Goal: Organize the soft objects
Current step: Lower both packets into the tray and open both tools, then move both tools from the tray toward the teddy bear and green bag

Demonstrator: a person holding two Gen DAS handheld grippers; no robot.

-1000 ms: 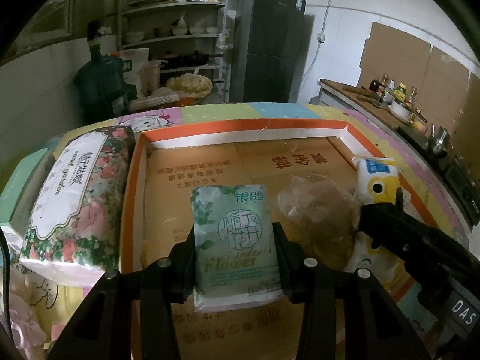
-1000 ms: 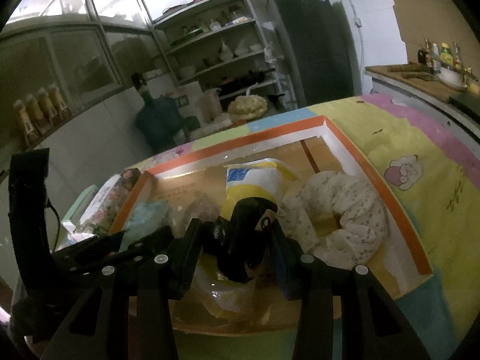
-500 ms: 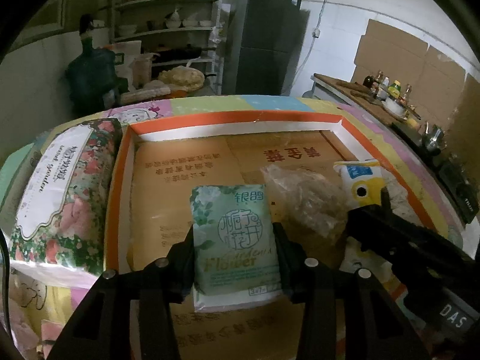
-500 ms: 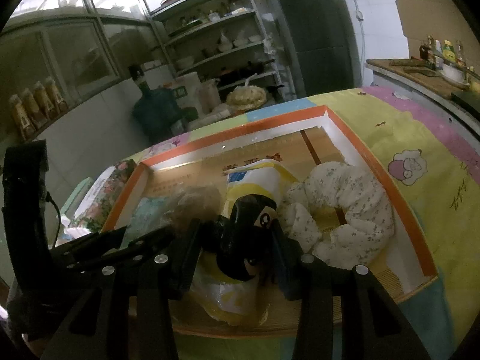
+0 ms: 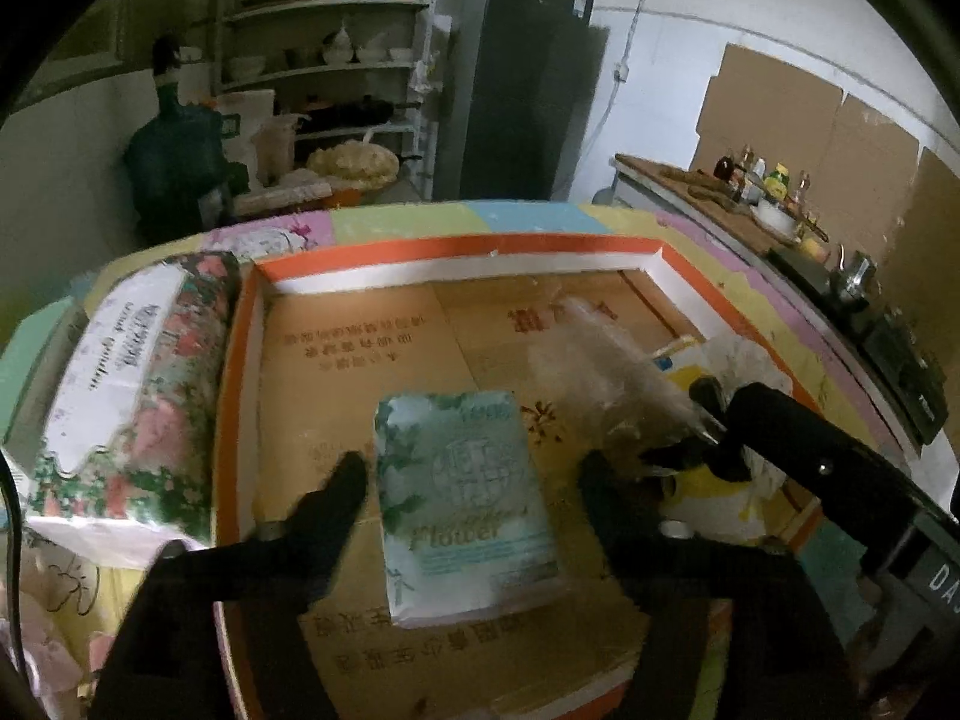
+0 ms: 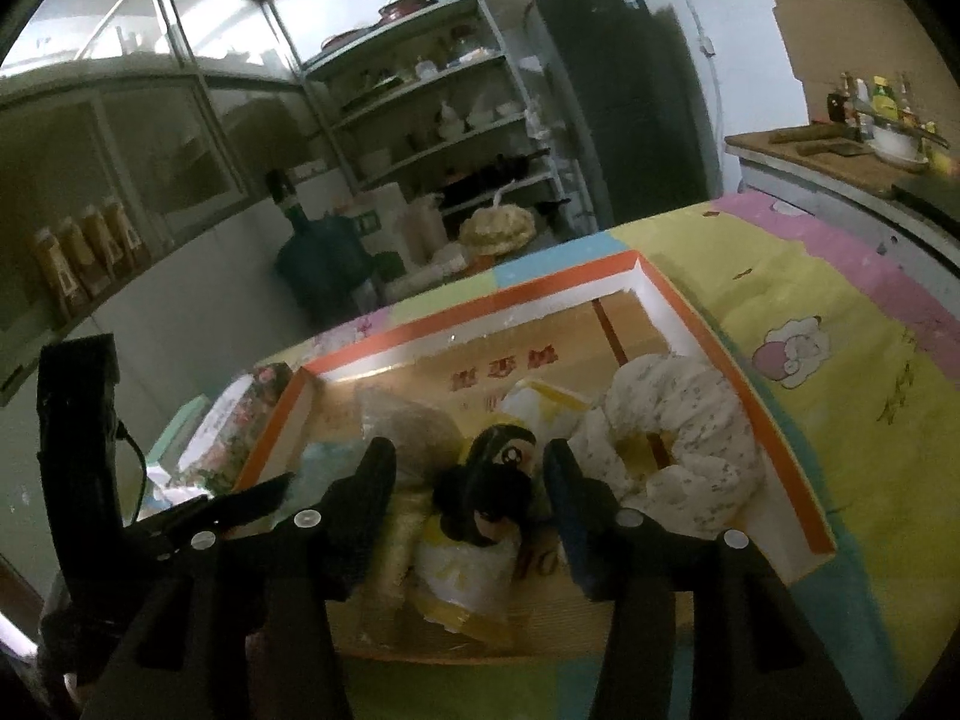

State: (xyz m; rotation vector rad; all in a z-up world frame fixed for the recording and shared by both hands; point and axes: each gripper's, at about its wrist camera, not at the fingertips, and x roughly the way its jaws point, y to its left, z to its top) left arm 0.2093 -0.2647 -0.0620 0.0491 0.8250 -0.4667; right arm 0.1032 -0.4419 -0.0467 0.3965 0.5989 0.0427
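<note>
Left claw [image 5: 474, 480] open astride tissue pack [image 5: 465, 498].

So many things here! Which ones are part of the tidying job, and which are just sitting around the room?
Part of the job:
green tissue pack
black plush toy
floral ring cushion
clear plastic bag
orange-rimmed box
floral tissue bundle, beside the box

Just lying about:
fridge
shelves of dishes
water jug
counter bottles
</note>
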